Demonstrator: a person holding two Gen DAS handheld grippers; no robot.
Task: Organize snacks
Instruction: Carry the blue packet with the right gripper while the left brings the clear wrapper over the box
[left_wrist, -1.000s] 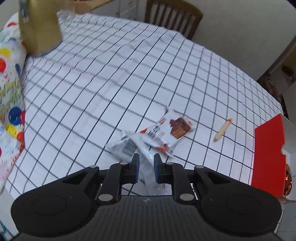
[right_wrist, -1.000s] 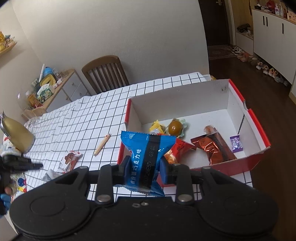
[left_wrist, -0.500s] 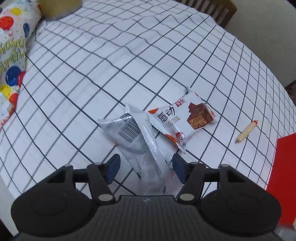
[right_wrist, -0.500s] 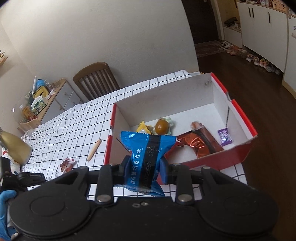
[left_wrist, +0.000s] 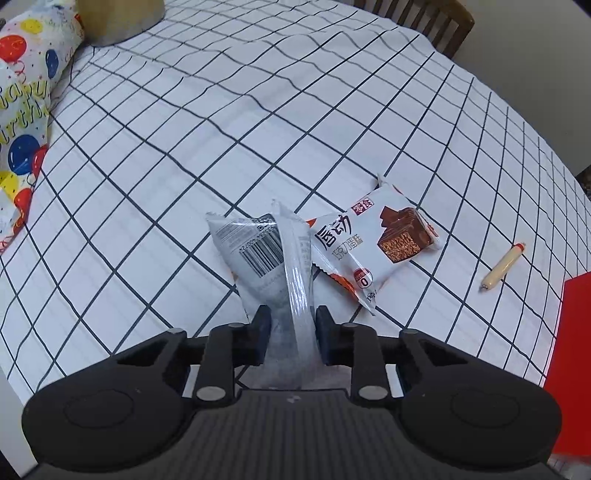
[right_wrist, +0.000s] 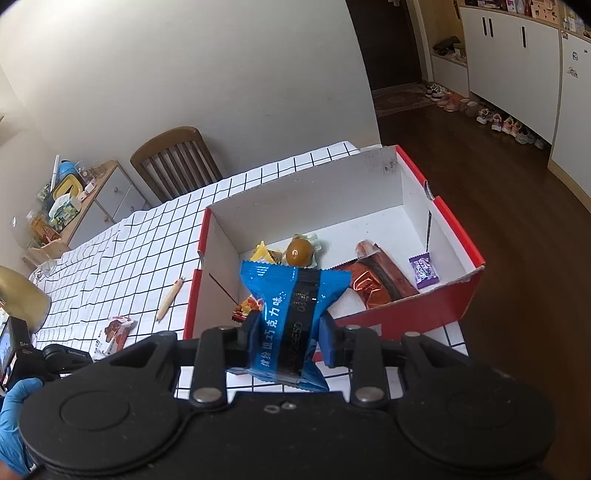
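My left gripper (left_wrist: 291, 328) is closed on the near end of a silver snack packet (left_wrist: 266, 258) with a barcode, lying on the checked tablecloth. A white chocolate-cake packet (left_wrist: 373, 251) lies against its right side. A small sausage stick (left_wrist: 502, 267) lies further right. My right gripper (right_wrist: 290, 330) is shut on a blue snack packet (right_wrist: 291, 306) and holds it above the near left corner of the red box (right_wrist: 406, 314). The box holds several snacks, among them an orange-brown bar (right_wrist: 380, 278) and a purple candy (right_wrist: 423, 269).
A balloon-print gift bag (left_wrist: 22, 110) lies at the table's left edge, with a gold object (left_wrist: 118, 18) behind it. A wooden chair (right_wrist: 177, 158) stands at the far side. The red box edge (left_wrist: 572, 350) shows at right in the left wrist view.
My left gripper opened over the silver packet, came down, and has closed on its near end. My right gripper has carried the blue packet closer over the red box.
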